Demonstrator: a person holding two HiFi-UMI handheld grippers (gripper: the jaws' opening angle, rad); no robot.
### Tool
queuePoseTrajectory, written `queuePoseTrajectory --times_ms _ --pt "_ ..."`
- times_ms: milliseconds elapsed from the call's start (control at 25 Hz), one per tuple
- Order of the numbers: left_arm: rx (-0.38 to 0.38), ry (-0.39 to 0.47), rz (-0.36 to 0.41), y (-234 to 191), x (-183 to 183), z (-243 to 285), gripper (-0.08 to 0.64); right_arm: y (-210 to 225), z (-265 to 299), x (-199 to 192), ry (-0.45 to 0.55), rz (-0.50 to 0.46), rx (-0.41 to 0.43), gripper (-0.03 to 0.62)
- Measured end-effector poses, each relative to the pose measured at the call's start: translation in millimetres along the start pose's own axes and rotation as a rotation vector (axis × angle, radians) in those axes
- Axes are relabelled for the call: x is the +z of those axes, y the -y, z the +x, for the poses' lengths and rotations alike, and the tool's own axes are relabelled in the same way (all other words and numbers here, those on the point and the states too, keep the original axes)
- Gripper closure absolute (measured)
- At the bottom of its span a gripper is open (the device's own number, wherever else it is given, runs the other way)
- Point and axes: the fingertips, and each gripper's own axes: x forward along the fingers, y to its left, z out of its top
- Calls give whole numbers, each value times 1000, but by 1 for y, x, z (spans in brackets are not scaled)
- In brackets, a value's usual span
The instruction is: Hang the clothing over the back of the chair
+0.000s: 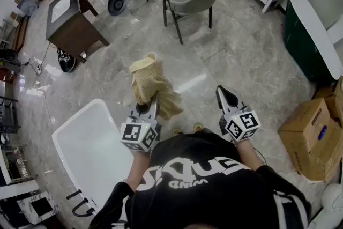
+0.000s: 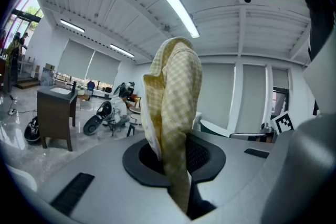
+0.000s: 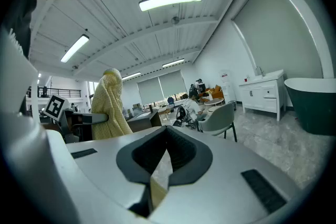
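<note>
Between the 2 jaws of the left gripper [image 1: 150, 108], which are clamped almost together on its lower end, the yellow checked clothing [image 1: 149, 82] stands bunched up, clear of the floor [image 1: 230, 56]. The right gripper [image 1: 225, 95] is closed with nothing in it. The grey chair [image 1: 191, 1] stands well apart ahead, its back bare. The pick-up looks done; carrying the clothing over and draping it on the back remain.

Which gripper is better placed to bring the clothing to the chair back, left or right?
Left. The left gripper is shut on the yellow clothing, with the grey chair ahead of it. The right gripper is shut and holds nothing.
</note>
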Motion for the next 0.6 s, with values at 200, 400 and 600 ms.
queuePoseTrajectory --times_ms 200,400,600 --pt "0 -1 0 -4 0 -7 506 -8 0 -2 2 -1 -4 578" --pt "-10 -15 7 -9 -1 -12 506 -19 1 -2 10 7 -5 578" --pt "-25 -24 14 -23 -1 -14 506 -31 4 1 48 28 0 578"
